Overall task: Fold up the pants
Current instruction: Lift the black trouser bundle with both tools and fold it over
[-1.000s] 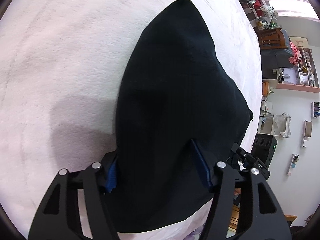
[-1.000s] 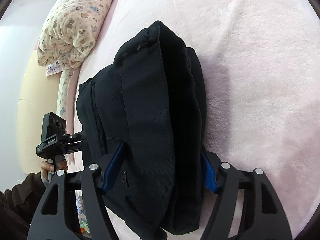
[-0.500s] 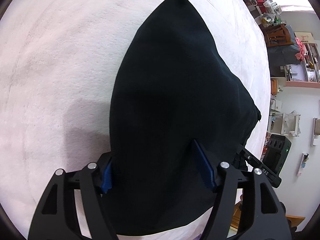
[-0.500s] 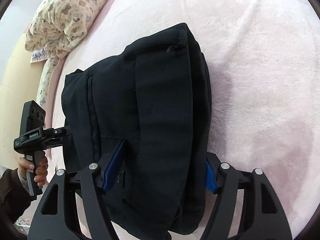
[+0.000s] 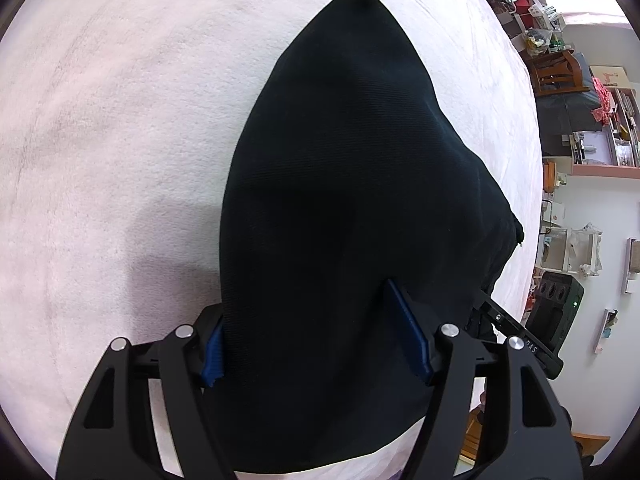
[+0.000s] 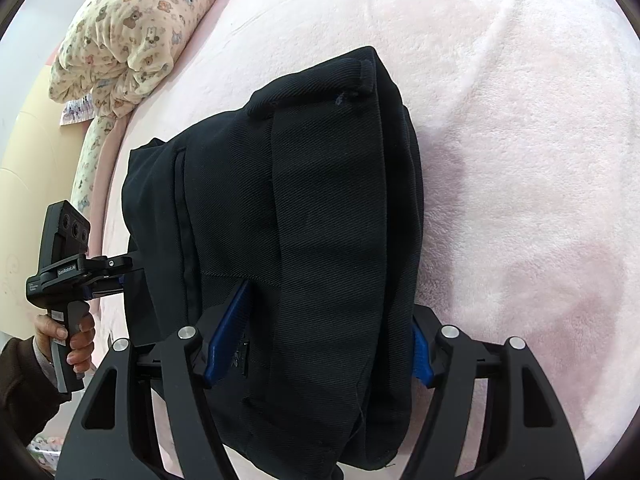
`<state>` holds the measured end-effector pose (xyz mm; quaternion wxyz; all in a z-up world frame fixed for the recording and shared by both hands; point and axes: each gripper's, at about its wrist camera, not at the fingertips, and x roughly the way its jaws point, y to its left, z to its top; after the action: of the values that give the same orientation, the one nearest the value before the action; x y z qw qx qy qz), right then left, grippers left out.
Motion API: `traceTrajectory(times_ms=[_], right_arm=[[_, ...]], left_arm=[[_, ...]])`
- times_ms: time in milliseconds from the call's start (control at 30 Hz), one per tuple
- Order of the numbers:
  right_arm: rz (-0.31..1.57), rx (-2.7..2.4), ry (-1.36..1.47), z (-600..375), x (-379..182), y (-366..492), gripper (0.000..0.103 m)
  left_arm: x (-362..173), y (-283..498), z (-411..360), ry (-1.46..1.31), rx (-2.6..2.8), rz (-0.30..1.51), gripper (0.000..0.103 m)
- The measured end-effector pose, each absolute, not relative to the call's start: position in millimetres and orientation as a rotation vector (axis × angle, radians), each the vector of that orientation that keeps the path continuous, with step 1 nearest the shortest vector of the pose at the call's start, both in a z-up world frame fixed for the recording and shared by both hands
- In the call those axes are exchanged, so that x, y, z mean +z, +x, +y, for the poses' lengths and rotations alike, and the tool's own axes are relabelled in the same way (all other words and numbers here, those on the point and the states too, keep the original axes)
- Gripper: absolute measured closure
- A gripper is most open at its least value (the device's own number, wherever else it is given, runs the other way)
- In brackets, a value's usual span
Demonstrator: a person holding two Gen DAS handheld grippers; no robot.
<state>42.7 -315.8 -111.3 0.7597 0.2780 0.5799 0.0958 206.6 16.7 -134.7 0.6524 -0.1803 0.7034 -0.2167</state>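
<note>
A: Pink fleece blanket (image 5: 120, 128) on the bed is your work surface; pillow (image 6: 132, 28) sits at the far left corner in the right wrist view. Where's the garment?

B: Black pants (image 5: 340, 200) are already a thick folded bundle, lying near the bed's front edge, and you have both tools on it. Your left gripper (image 5: 316, 336) straddles one end with the stack between its blue pads. It looks clamped on the cloth.

A: And the other?

B: Your right gripper (image 6: 320, 332) is on the waistband end (image 6: 320, 92). One pad is tucked between layers, the other is outside the stack, and the jaws are closing on the pants between them.

A: Handling?

B: My read: heavy twill, soft, several layers, not slippery but it'll sag and splay if you lift by the top ply only. Take the whole stack thickness at both ends, near the folded edges.
</note>
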Motion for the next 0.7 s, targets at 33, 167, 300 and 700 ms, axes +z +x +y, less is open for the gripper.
traceTrajectory(times_ms=[33, 167, 300, 700], right_arm=[[1.255, 0.215, 0.613, -316, -111, 42, 0.044], [1.226, 0.235, 0.685, -321, -109, 38, 0.055], [1.201, 0.255, 0.743, -326, -107, 34, 0.063], [1.100, 0.327, 0.848, -337, -76, 26, 0.071]], left_arm=[[-134, 206, 16, -0.400, -0.487, 1.593, 0.041], [-130, 202, 21, -0.394, -0.481, 1.568, 0.067], [-120, 198, 25, -0.410, -0.498, 1.535, 0.081], [-68, 194, 21, -0.442, -0.596, 1.414, 0.084]])
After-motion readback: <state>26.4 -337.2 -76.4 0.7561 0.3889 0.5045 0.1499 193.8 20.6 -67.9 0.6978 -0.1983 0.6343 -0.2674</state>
